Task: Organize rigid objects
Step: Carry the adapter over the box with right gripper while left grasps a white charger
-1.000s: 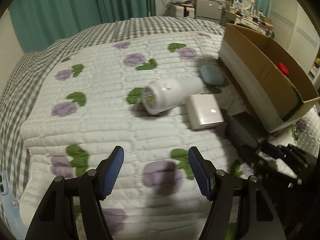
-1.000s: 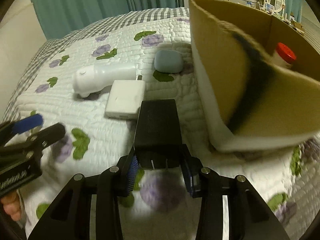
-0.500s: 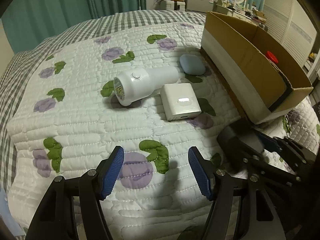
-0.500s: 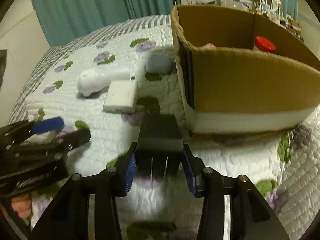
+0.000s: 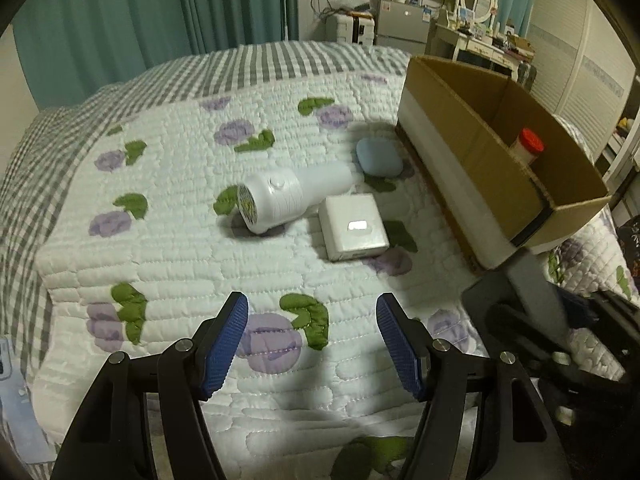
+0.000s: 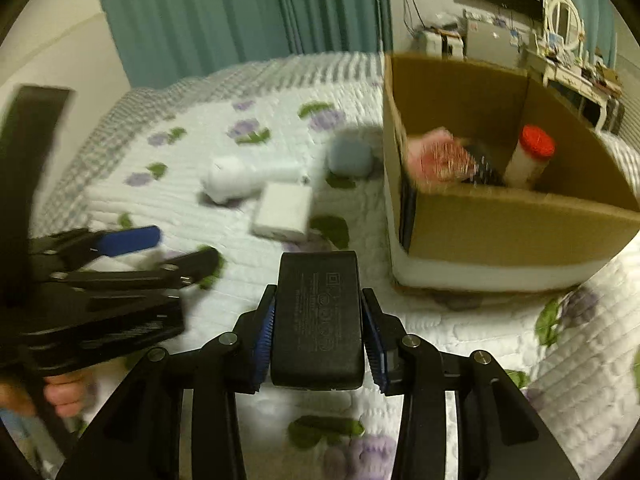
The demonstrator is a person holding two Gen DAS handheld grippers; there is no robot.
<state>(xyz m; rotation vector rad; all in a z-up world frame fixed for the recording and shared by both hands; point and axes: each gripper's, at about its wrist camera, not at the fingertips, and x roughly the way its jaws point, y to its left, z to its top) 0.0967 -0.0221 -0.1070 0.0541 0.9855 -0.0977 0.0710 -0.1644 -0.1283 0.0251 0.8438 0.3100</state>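
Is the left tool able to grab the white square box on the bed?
Probably yes. The left tool is open, and only bare quilt lies between it and the box.

box (image 6: pixel 500 232) top open; near wall blocks low entry

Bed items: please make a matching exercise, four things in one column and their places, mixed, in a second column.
Things:
1. black power adapter
2. red-capped bottle
3. blue case
4. white square charger

Places:
A. inside the cardboard box
B. on the quilt, beside the white handheld device
C. between the right gripper fingers
D. on the quilt near the box's far end

Pairs: 1-C, 2-A, 3-D, 4-B
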